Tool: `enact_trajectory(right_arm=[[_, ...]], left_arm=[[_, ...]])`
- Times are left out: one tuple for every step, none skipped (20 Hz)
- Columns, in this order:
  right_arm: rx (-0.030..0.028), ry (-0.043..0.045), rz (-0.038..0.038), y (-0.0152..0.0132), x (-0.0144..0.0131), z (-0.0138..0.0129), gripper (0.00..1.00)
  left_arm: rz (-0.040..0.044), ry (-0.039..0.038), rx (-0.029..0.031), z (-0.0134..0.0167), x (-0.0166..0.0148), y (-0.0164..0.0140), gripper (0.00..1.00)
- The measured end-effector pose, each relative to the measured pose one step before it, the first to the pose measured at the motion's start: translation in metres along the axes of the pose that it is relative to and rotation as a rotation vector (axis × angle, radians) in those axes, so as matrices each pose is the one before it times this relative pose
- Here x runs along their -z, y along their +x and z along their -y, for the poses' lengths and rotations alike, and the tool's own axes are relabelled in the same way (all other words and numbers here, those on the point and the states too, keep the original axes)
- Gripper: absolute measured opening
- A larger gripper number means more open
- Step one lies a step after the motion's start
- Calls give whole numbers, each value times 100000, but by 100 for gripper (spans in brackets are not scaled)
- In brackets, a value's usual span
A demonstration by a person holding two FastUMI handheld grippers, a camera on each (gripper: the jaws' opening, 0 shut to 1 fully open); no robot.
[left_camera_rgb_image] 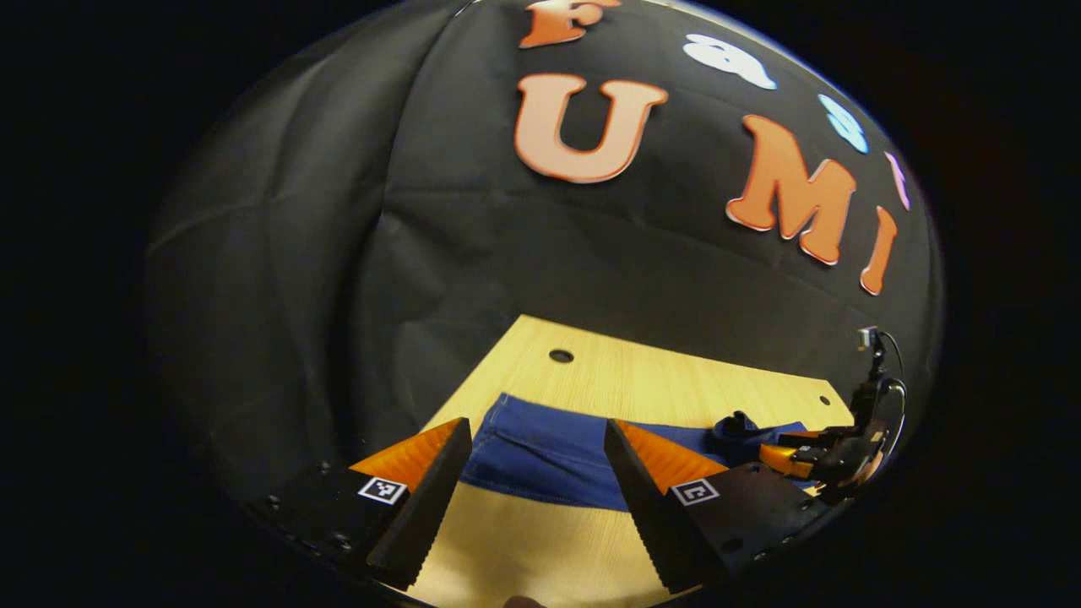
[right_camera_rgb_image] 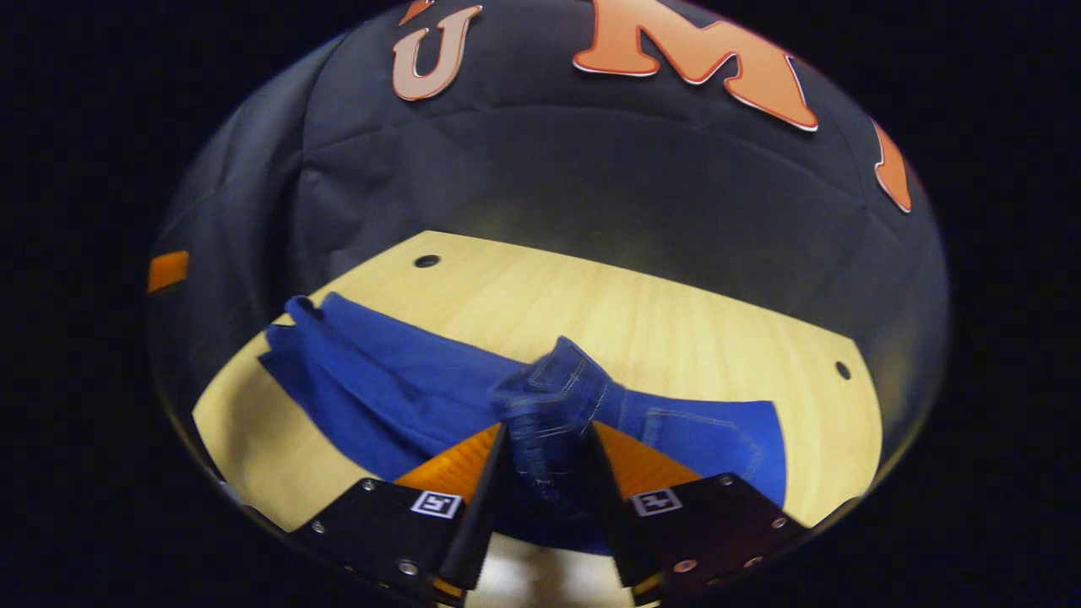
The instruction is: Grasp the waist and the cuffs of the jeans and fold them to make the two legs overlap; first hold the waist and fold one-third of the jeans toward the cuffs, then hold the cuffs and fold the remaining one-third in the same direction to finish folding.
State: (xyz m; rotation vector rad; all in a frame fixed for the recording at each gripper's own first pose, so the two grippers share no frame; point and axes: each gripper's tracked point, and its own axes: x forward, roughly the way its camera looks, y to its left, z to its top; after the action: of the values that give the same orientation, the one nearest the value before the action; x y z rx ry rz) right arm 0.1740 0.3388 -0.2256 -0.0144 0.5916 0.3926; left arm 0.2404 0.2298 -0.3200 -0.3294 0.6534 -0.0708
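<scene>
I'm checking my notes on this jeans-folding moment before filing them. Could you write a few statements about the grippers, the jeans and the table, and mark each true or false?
1. The right gripper is shut on a bunched part of the jeans. True.
2. The left gripper is clamped on the jeans. False: its fingers are spread apart, with nothing between them.
3. The jeans lie on a wooden table. True.
4. The jeans are black. False: they are blue.
</scene>
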Motion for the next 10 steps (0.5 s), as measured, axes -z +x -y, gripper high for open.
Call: enact_trajectory(right_arm=[[-195,503,1964,-843,-815,94,71],[572,390,2257,-1085,-1069,337,74],[1061,283,3031,-1153,-1356,636,80],[2750,-24,3343,-1059,-1433,1118,82],[2289,689,3072,-1133,-1450,932,85],[3148,720,2995,-1083,-1337,1319,86],[3450,782,2980,-987,-1319,1502,87],[3645,684,2361,-874,-1270,1581,87],[3561,985,1855,-863,-1057,1420,87],[3070,894,1652,-807,-890,1210,87]], left_arm=[[-4202,-7002,837,-319,942,1040,98],[-6121,-8654,-138,-803,1366,667,98],[-6535,-9975,1026,-575,1378,974,98],[-6049,-9135,933,-685,1308,1076,98],[-6102,-7791,779,-372,1069,856,98],[-4062,-3910,-733,-677,416,730,98],[-3527,-3175,-1680,-575,330,767,98],[-3263,-2961,30,86,393,534,98],[-2718,-4030,-830,-342,228,325,98],[-2797,-4266,-947,-449,238,194,98]])
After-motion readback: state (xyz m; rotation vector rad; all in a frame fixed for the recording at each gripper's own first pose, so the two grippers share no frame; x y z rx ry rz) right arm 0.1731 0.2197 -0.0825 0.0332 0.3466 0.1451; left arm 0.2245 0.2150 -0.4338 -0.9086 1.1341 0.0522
